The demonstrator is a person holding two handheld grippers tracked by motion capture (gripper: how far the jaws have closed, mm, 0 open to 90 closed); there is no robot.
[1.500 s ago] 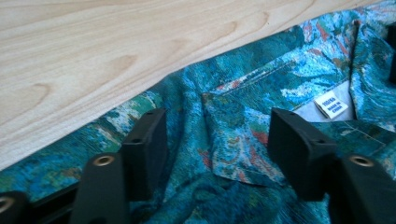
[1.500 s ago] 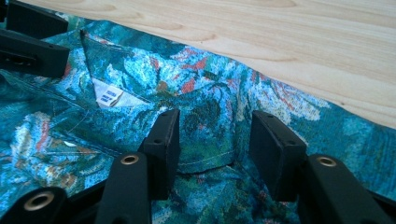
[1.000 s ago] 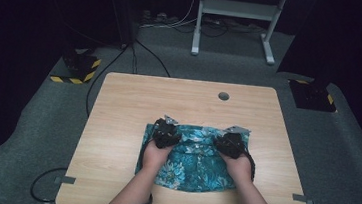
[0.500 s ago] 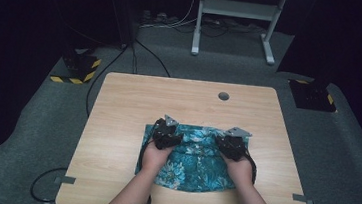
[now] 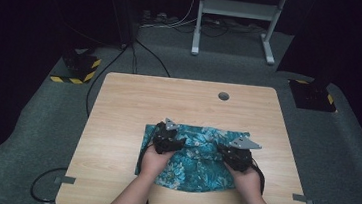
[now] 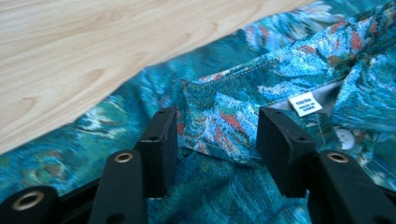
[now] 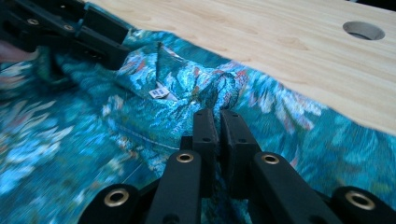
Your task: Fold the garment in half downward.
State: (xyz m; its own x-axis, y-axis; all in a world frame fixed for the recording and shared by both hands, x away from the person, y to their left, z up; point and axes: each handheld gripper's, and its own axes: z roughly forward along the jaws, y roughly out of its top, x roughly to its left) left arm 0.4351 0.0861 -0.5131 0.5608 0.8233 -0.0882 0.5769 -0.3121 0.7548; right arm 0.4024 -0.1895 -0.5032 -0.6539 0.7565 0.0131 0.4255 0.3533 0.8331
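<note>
Teal floral cloth, a shirt (image 5: 198, 159) by its collar and label, lies folded in the lower middle of the counter (image 5: 128, 102). The left hand-held gripper (image 6: 212, 135) has just been opening; its jaws stand spread around the collar flap, not pressing it. The right hand-held gripper (image 7: 218, 135) is pinched on a fold of fabric (collar end, I think). Folding looks partly done; tidying the collar remains.

Wooden table (image 5: 133, 102), teal patterned shirt (image 5: 190, 170) on it
</note>
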